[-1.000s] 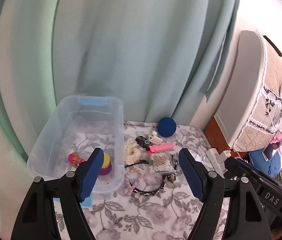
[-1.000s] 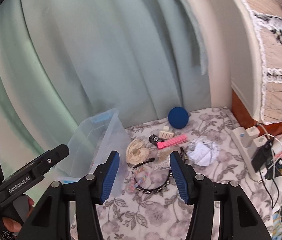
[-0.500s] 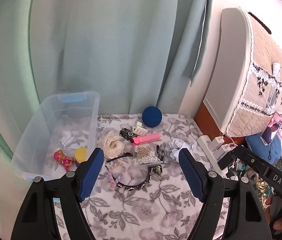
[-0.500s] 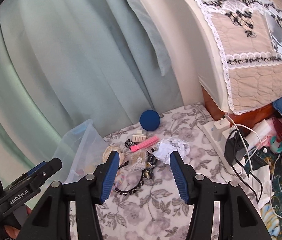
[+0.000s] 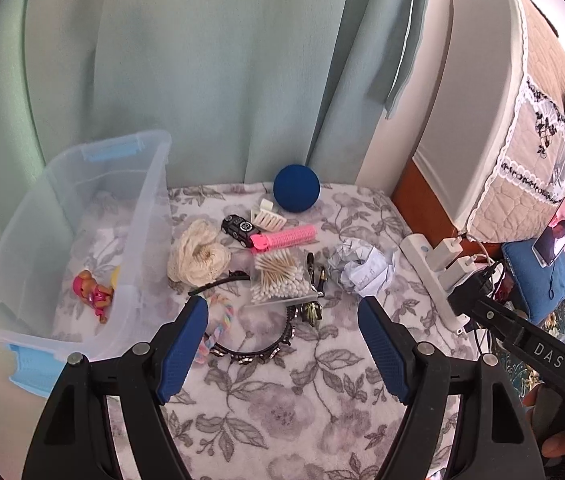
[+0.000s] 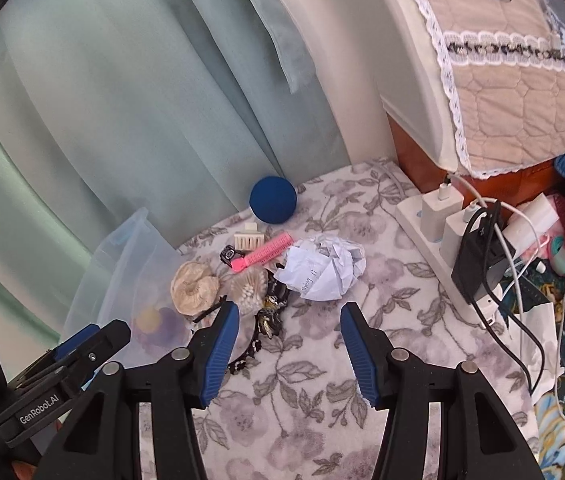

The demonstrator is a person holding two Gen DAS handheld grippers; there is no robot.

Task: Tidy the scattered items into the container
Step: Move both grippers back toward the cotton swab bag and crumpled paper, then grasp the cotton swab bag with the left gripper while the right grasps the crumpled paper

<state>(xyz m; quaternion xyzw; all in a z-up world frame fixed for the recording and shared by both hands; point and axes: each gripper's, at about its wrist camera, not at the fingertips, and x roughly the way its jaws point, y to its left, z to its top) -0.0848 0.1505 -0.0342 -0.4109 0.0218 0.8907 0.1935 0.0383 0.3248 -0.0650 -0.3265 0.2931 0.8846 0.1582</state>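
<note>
A clear plastic bin stands at the left on the floral cloth, with a pink doll and a yellow toy inside. Beside it lie a cream scrunchie, a black toy car, a pink hair roller, a bag of cotton swabs, a studded headband, crumpled paper and a blue ball. My left gripper is open and empty above the headband. My right gripper is open and empty, just short of the crumpled paper.
A white power strip with chargers and cables lies along the right side of the cloth. A covered headboard rises at the right. Green curtains hang behind. Tape rolls and clutter lie at the far right.
Both grippers have swung to the right and drawn closer to the pile of items. The bin has slid toward the left of both views. Both stay open.
</note>
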